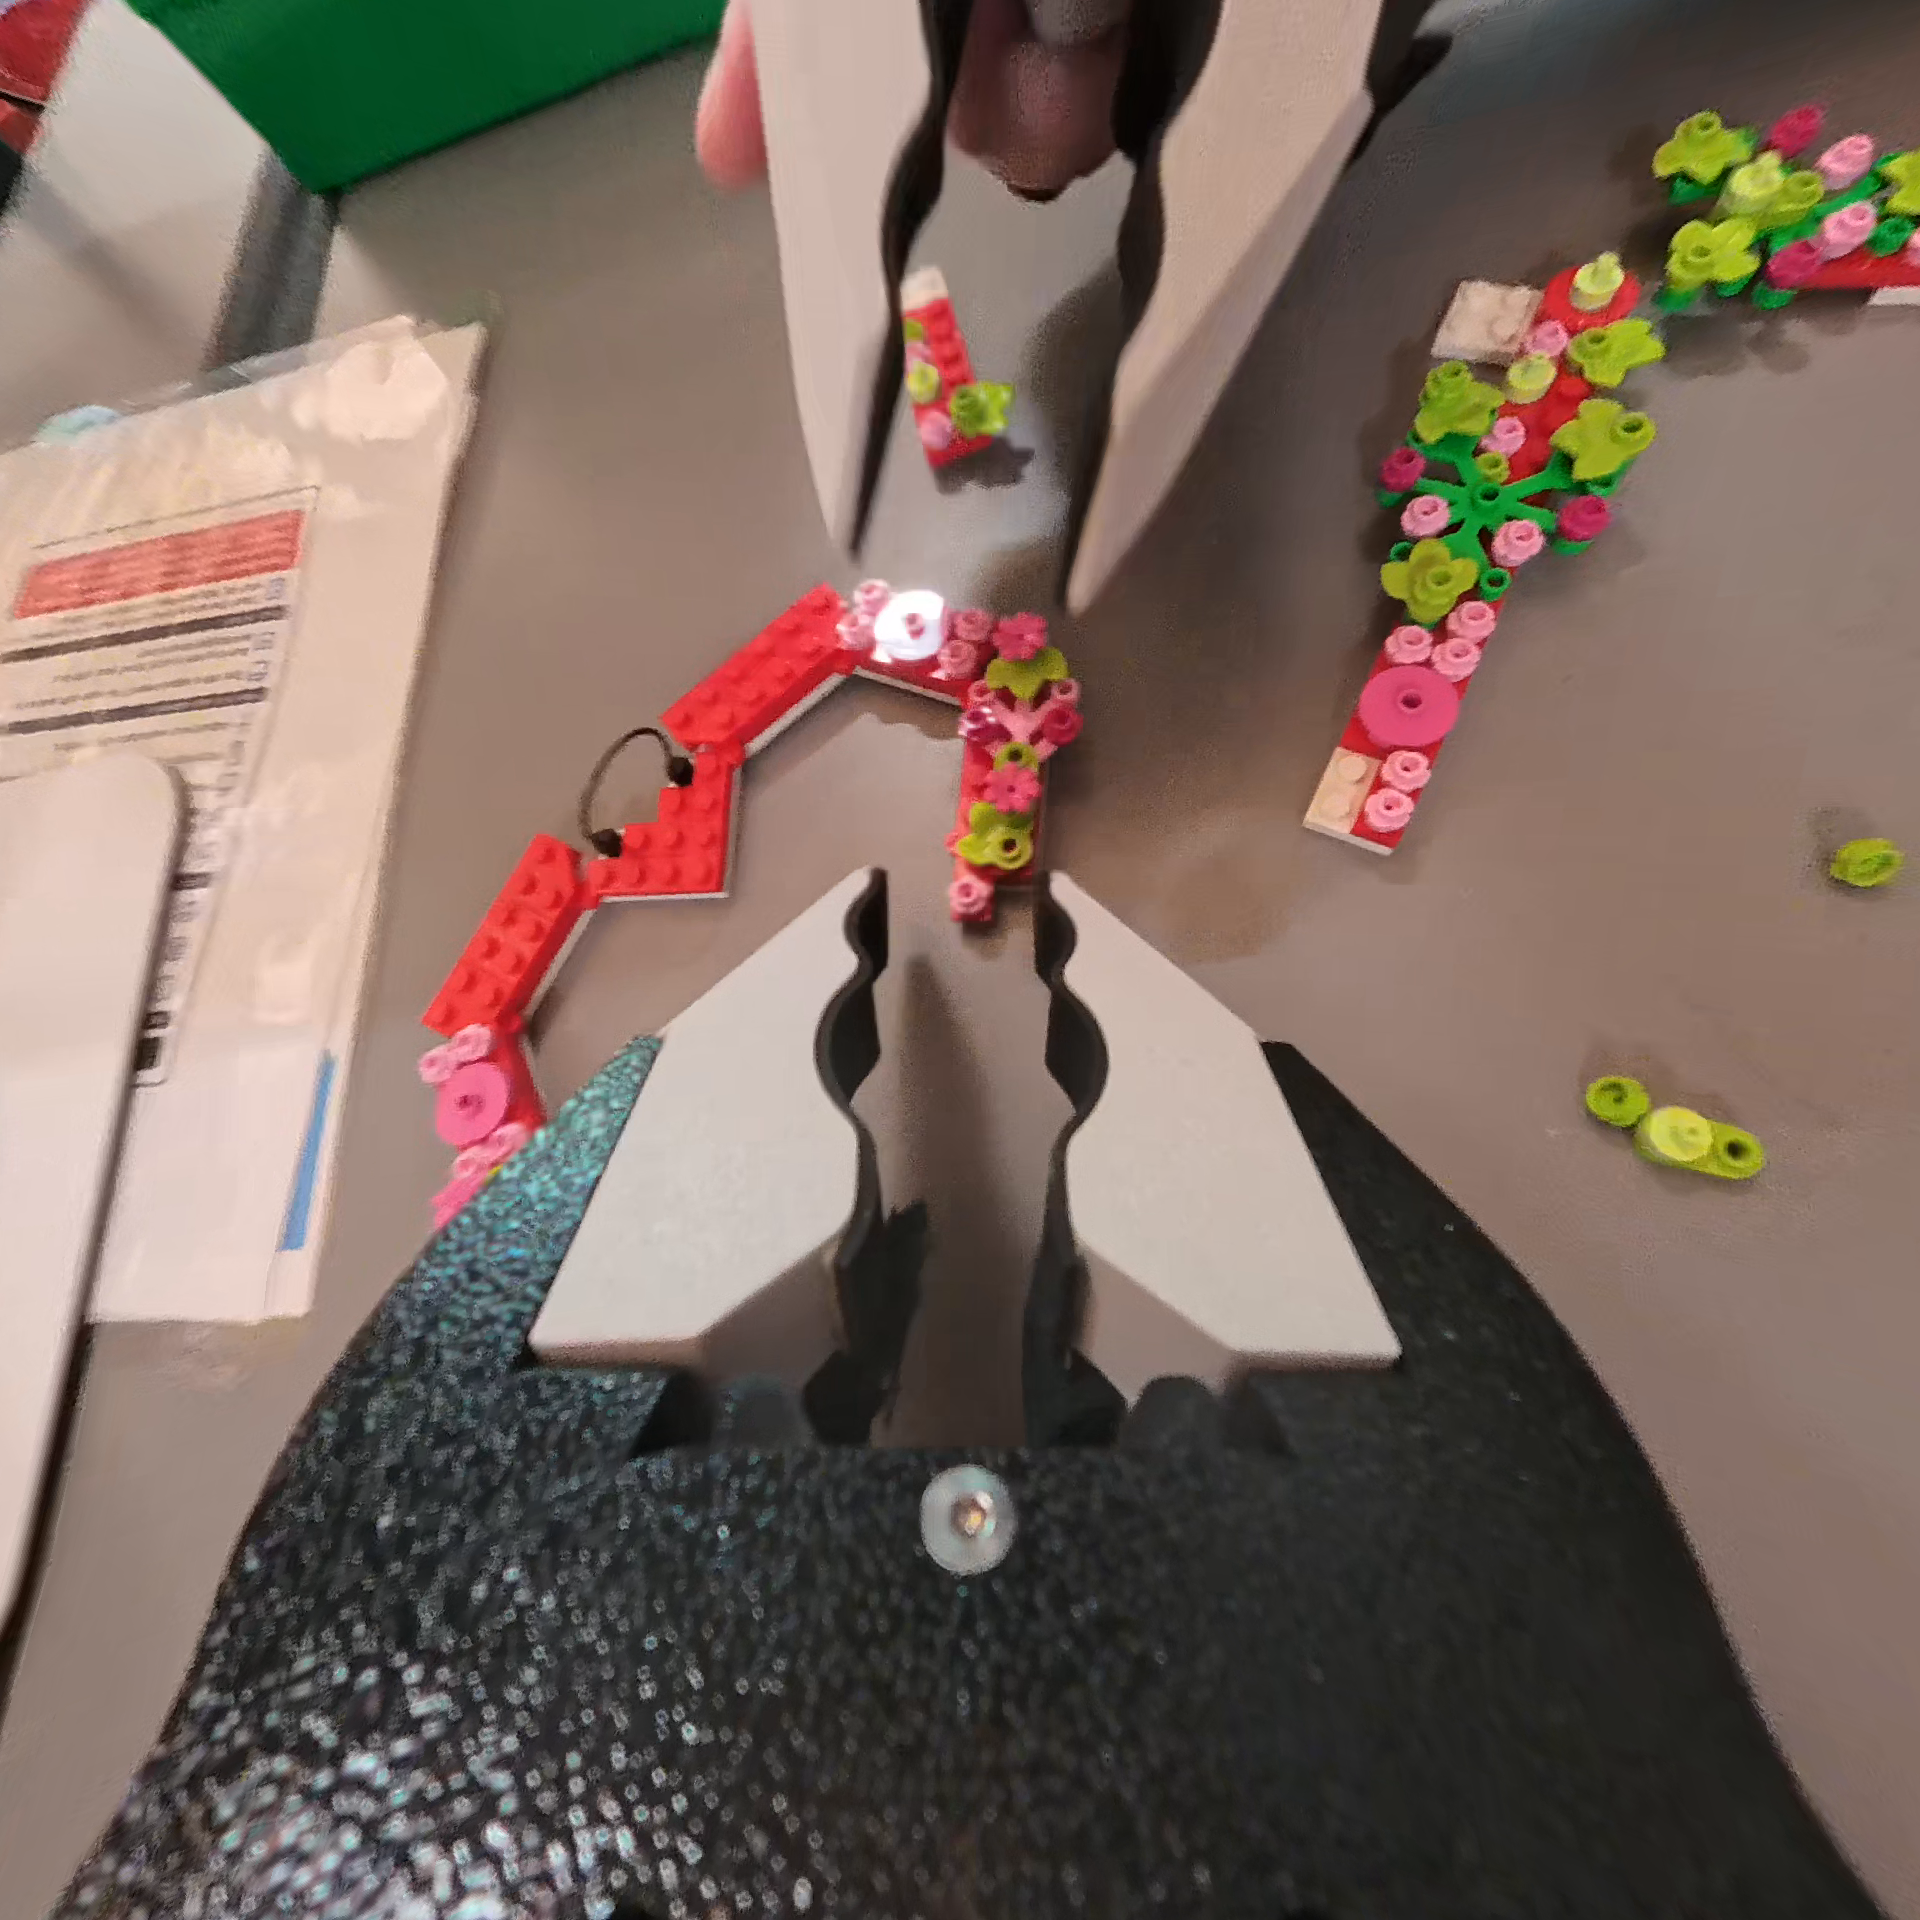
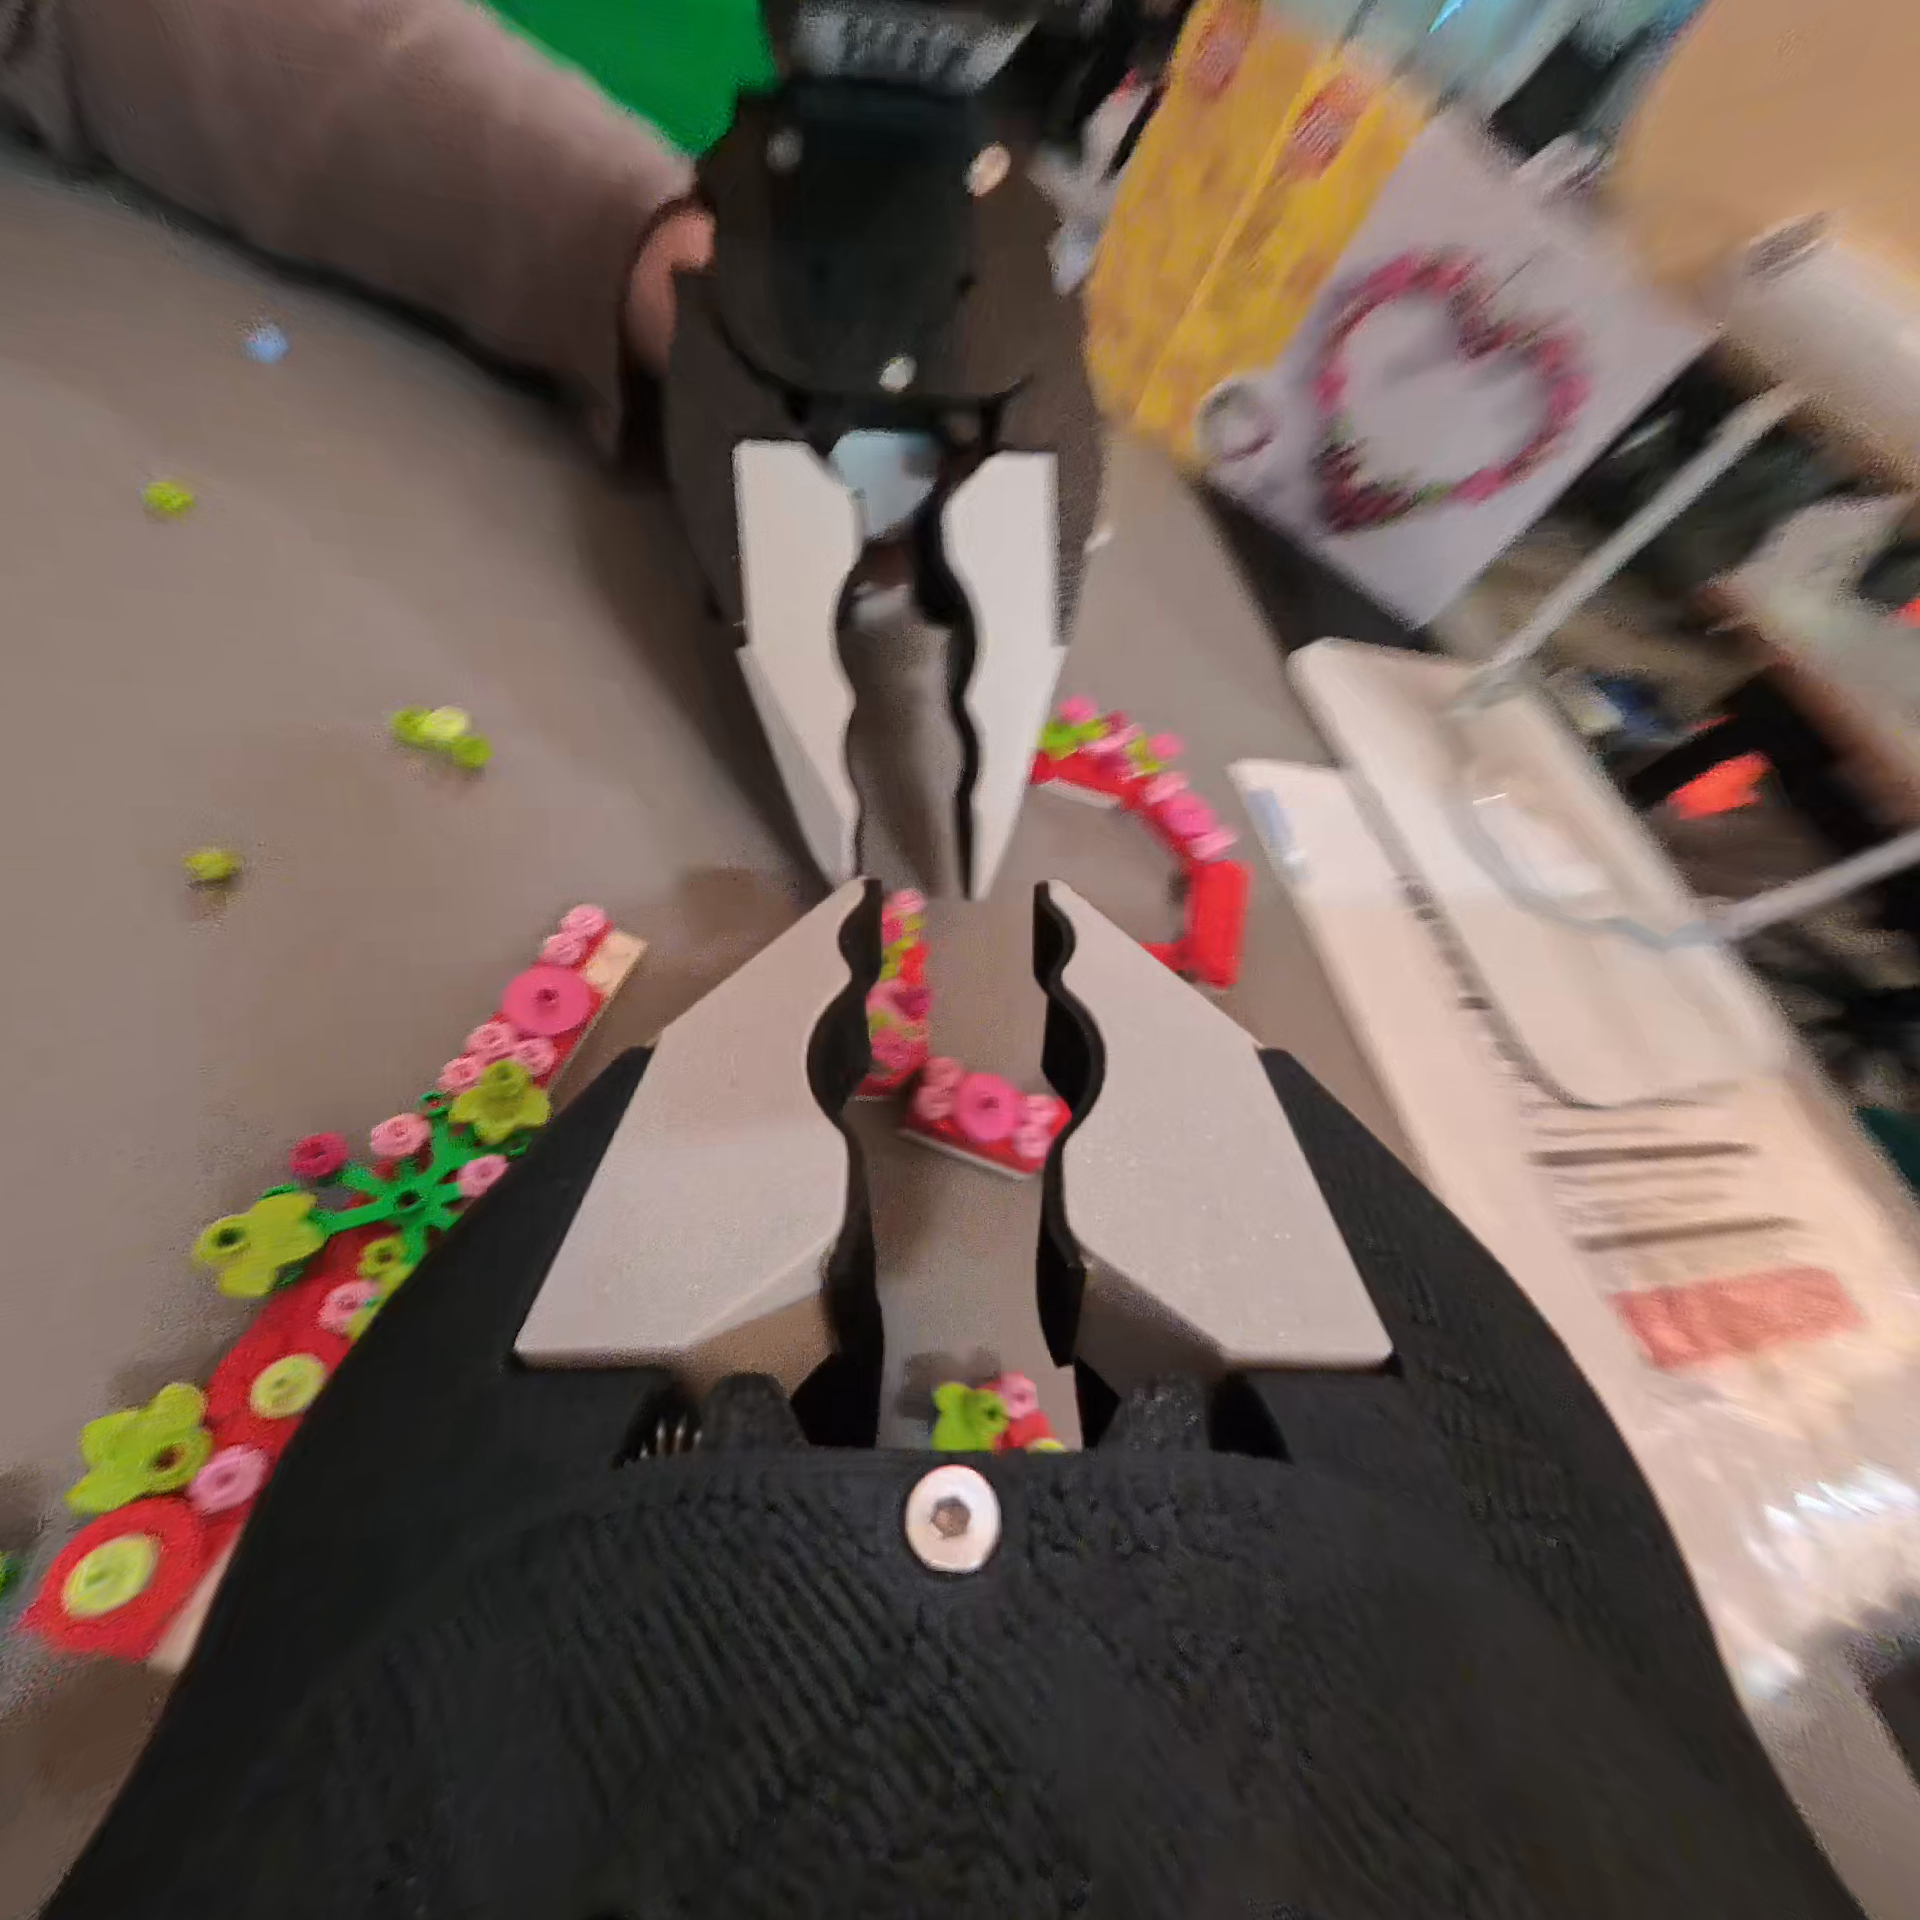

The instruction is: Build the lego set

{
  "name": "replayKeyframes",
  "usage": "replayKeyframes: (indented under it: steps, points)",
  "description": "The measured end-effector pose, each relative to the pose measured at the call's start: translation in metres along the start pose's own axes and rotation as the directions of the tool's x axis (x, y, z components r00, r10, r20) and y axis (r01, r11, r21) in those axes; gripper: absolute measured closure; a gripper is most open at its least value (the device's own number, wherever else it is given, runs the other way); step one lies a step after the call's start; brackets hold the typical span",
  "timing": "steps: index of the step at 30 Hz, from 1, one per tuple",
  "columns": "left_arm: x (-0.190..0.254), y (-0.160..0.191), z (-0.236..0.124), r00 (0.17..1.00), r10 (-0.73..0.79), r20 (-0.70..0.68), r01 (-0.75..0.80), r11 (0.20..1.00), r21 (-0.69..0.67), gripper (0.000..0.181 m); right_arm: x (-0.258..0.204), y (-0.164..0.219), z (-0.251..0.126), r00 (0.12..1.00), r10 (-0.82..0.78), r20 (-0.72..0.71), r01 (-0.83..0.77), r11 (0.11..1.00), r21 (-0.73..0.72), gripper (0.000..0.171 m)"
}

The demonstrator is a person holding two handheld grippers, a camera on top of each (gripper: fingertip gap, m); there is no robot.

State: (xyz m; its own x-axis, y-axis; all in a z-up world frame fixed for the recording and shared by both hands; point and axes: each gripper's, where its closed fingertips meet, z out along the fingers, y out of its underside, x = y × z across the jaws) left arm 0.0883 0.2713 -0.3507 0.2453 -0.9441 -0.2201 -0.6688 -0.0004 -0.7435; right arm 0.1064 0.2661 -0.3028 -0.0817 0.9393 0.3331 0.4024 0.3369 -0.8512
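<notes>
Left wrist view: left gripper (image 1: pixel 961 883) low over the grey worktop (image 1: pixel 1351 1039), jaws spread, nothing between them. The red lego arc (image 1: pixel 686 790) with a black string loop lies just ahead and to the left of the jaw tips; its flowered end (image 1: pixel 1006 774) points down toward the gap, stopping just short of the right tip. The right gripper (image 1: pixel 961 571) comes in from the top, jaws spread, tips hovering just above the arc's flowered corner; contact unclear. A small red flowered strip (image 1: pixel 948 369) lies on the worktop, seen between those far jaws. A long flowered red strip (image 1: pixel 1475 540) sits well right of the jaws, with loose lime pieces (image 1: pixel 1673 1132) further right. A paper sheet (image 1: pixel 187 790) lies far left.

Right wrist view, blurry: right gripper (image 2: pixel 951 888), jaws spread, empty. The flowered end of the arc (image 2: pixel 899 997) sits inside the gap against the left jaw, and a red corner segment with pink rounds (image 2: pixel 982 1117) lies between the jaws lower down. The left gripper (image 2: pixel 909 883) faces it tip to tip, jaws slightly parted. The long strip (image 2: pixel 312 1299) lies left of the jaws; box with a heart picture (image 2: pixel 1455 384) upper right.
</notes>
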Motion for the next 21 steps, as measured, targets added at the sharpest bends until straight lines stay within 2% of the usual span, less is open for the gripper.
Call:
replayKeyframes:
  steps: [1,3,5,9,11,16,18,20,21]
  points:
    - [-0.006,-0.004,-0.006,1.0,0.0,0.028,0.0,1.0,0.023,0.155,0.01,-0.007,-0.009,0.996,-0.015,-0.089,0.021,0.998,0.06,0.144]
    - [-0.018,-0.017,-0.025,0.996,-0.024,0.083,0.016,0.995,0.099,0.156,0.032,-0.018,-0.031,0.952,-0.036,-0.306,0.088,0.983,0.159,0.144]
    - [-0.034,-0.041,-0.054,0.985,-0.054,0.163,0.017,0.976,0.217,0.158,0.047,-0.027,-0.057,0.854,-0.072,-0.516,0.203,0.958,0.203,0.146]
    - [-0.065,-0.09,-0.138,0.906,-0.124,0.404,-0.069,0.9,0.431,0.158,0.063,-0.025,-0.102,0.595,-0.143,-0.791,0.332,0.94,0.08,0.152]
    - [-0.068,-0.109,-0.181,0.848,-0.149,0.508,-0.138,0.864,0.484,0.158,0.064,-0.018,-0.113,0.52,-0.162,-0.838,0.344,0.938,0.032,0.154]
    - [-0.059,-0.13,-0.282,0.617,-0.211,0.758,-0.298,0.829,0.473,0.161,0.075,-0.001,-0.124,0.47,-0.129,-0.873,0.283,0.959,0.011,0.155]
    - [-0.048,-0.129,-0.309,0.576,-0.306,0.758,-0.312,0.775,0.549,0.164,0.079,0.002,-0.129,0.459,-0.098,-0.883,0.262,0.965,0.029,0.155]
    - [-0.037,-0.12,-0.318,0.58,-0.415,0.701,-0.309,0.684,0.661,0.164,0.08,0.003,-0.132,0.455,-0.079,-0.887,0.253,0.966,0.044,0.155]
    - [-0.035,-0.108,-0.319,0.558,-0.453,0.696,-0.304,0.668,0.679,0.163,0.08,0.003,-0.133,0.452,-0.075,-0.889,0.251,0.967,0.046,0.155]
